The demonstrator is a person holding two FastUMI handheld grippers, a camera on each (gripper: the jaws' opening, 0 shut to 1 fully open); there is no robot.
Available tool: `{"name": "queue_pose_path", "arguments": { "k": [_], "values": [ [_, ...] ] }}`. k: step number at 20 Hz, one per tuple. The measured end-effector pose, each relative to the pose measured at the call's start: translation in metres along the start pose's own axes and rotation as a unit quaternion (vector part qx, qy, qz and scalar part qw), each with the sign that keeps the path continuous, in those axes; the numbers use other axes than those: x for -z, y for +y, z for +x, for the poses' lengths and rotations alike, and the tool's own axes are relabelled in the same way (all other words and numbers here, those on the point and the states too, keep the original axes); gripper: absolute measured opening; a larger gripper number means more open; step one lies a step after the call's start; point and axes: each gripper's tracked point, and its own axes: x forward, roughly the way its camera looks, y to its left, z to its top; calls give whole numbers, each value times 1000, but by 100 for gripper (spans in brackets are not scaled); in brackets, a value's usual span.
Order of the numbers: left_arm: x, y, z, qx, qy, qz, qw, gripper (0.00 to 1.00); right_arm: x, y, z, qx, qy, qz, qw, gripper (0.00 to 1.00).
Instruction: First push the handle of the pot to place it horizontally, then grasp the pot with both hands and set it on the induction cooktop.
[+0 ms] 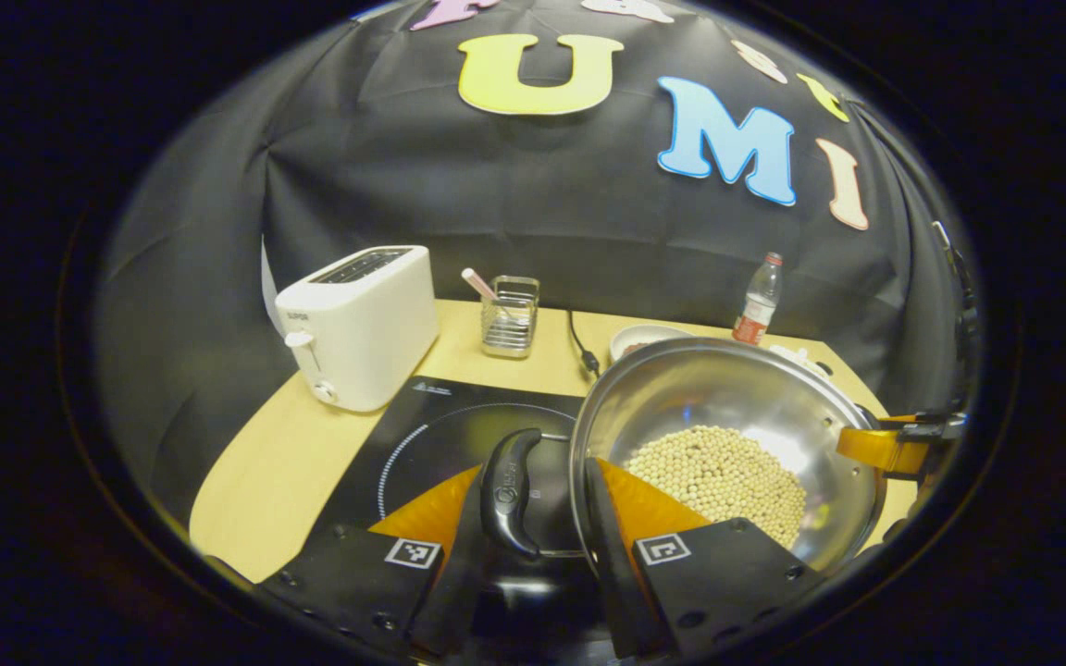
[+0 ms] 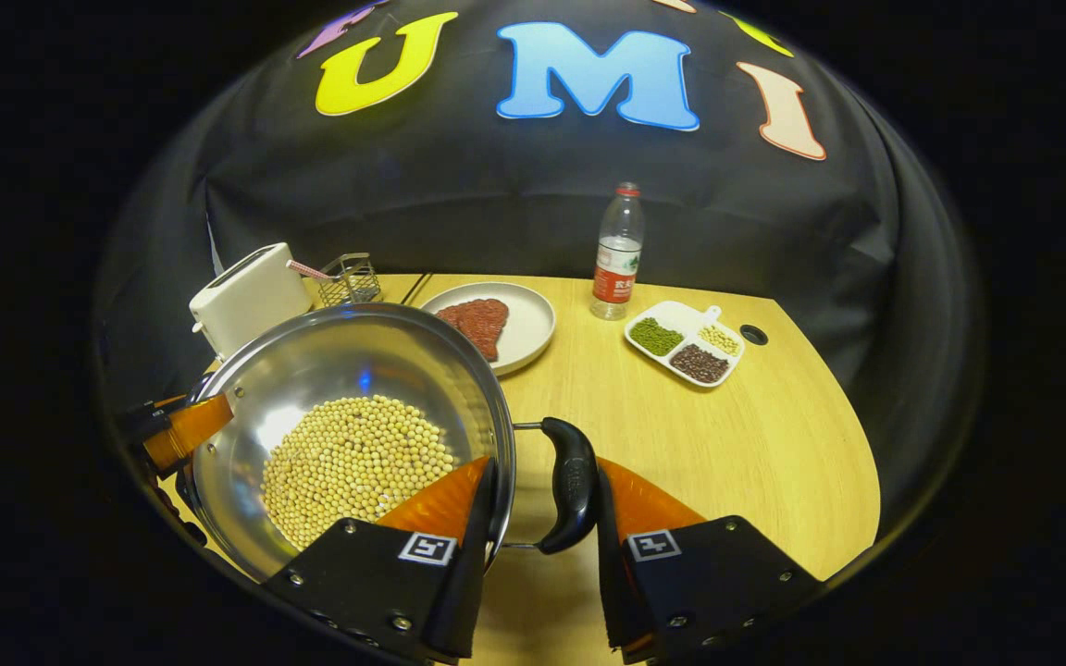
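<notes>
Two tongs hold the steel pot (image 1: 727, 435) by its side handles, one on each side. Left tongs (image 1: 533, 518) are closed around the black left handle (image 1: 510, 490), both fingers pressing against it. Right tongs (image 2: 542, 504) are likewise clamped on the black right handle (image 2: 572, 481), one finger against the pot rim side, the other on the outer face. Pot is filled partway with pale soybeans (image 2: 357, 467). In the left gripper view the pot sits at the right edge of the black induction cooktop (image 1: 440, 444), overlapping it; lifted or resting, cannot tell. White toaster (image 1: 357, 324) and wire basket (image 1: 510, 314) stand behind the cooktop. Plate of red beans (image 2: 496, 324), water bottle (image 2: 618, 250) and divided dish (image 2: 686, 342) sit on the wooden tabletop (image 2: 727, 444), apart from the pot.
</notes>
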Motion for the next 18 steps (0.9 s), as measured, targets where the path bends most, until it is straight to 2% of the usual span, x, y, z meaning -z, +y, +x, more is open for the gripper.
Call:
{"name": "queue_pose_path", "arguments": {
  "k": [8, 18],
  "values": [
    [-10, 74, 10, -15, 4, 8, 1000, 59, -4, 66, 11, -8, 9, 3, 1000, 53],
    [-6, 133, 28, -22, 16, -3, 1000, 58, -1, 119, 19, -11, 24, 3, 1000, 53]
  ]
}}
